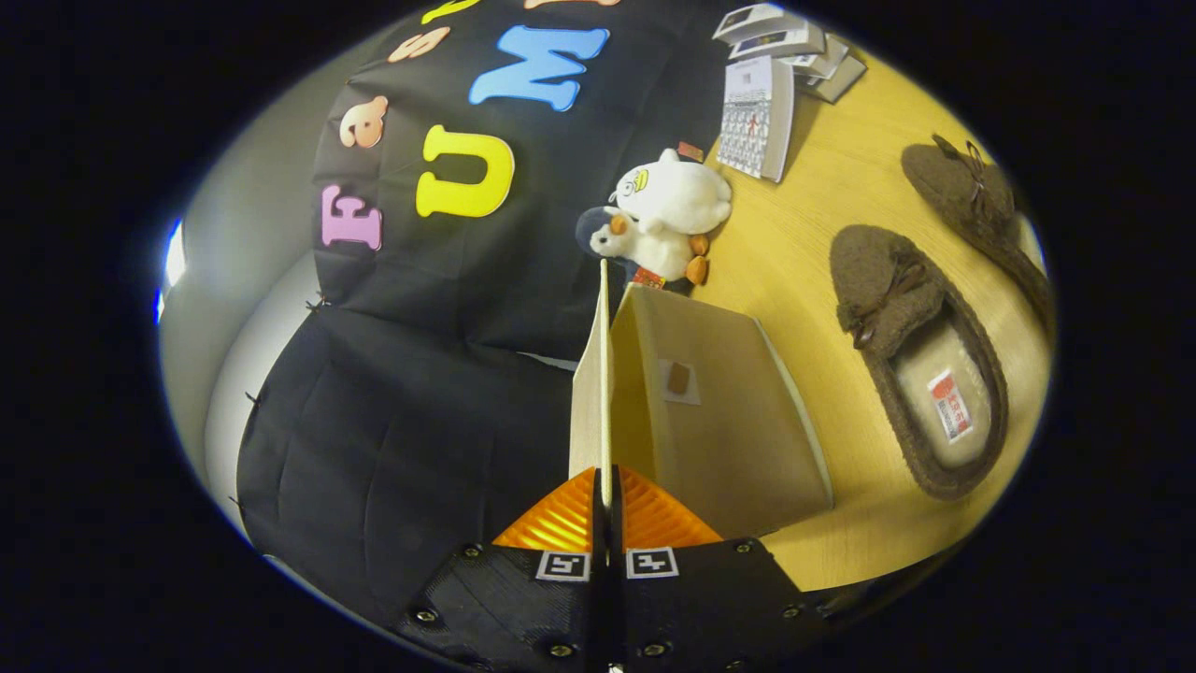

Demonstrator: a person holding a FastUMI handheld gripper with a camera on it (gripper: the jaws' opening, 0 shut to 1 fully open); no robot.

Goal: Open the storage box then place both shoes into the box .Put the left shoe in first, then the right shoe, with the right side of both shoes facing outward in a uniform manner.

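I've got the gripper [605, 486] pinched tight on the box lid [598, 374], holding it up edge-on so the storage box [719, 421] opens; both shoes [920, 365] wait beside box, w/ plush toys [668, 220] beyond

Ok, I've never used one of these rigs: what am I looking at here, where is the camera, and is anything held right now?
This is a hand-held gripper, no robot arm; the fisheye camera rides on it and looks forward along its two fingers. The fingers are pressed together on the thin edge of the storage box lid, which stands lifted, so the beige storage box is open. On the wooden table beside the box lie two brown slippers, neither in the box yet. Beyond the box sit two plush toys and some booklets.
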